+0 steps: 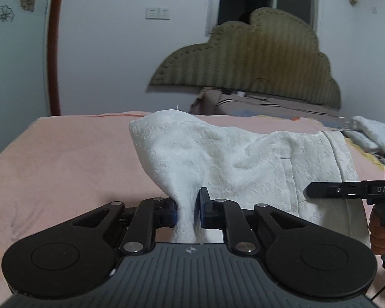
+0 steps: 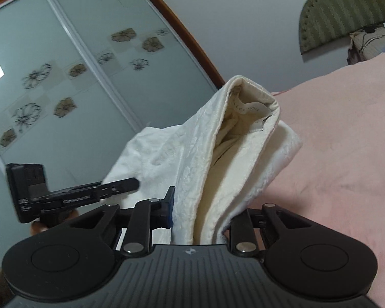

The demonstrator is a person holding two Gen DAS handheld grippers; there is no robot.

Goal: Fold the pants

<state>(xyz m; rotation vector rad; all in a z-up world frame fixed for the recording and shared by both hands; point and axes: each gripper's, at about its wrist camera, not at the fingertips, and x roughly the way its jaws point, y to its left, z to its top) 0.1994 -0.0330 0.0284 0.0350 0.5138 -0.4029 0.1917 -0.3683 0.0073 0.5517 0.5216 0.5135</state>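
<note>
My left gripper (image 1: 187, 211), lower centre of left view: pinching white pants (image 1: 218, 159) bunched between pads, cloth lifted above pink bedspread (image 1: 64, 159). My right gripper (image 2: 200, 213), lower centre of right view: clamped on folded waistband end.

We're in a home bedroom: a pink-covered bed (image 1: 64, 159) fills the lower frame. Padded headboard (image 1: 256, 56) upper right, flower-patterned sliding wardrobe doors (image 2: 51, 82) at left.

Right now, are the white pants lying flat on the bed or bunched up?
Bunched up. The white pants rise in a peak off the pink bed, pinched by the left tongs and the right tongs.
</note>
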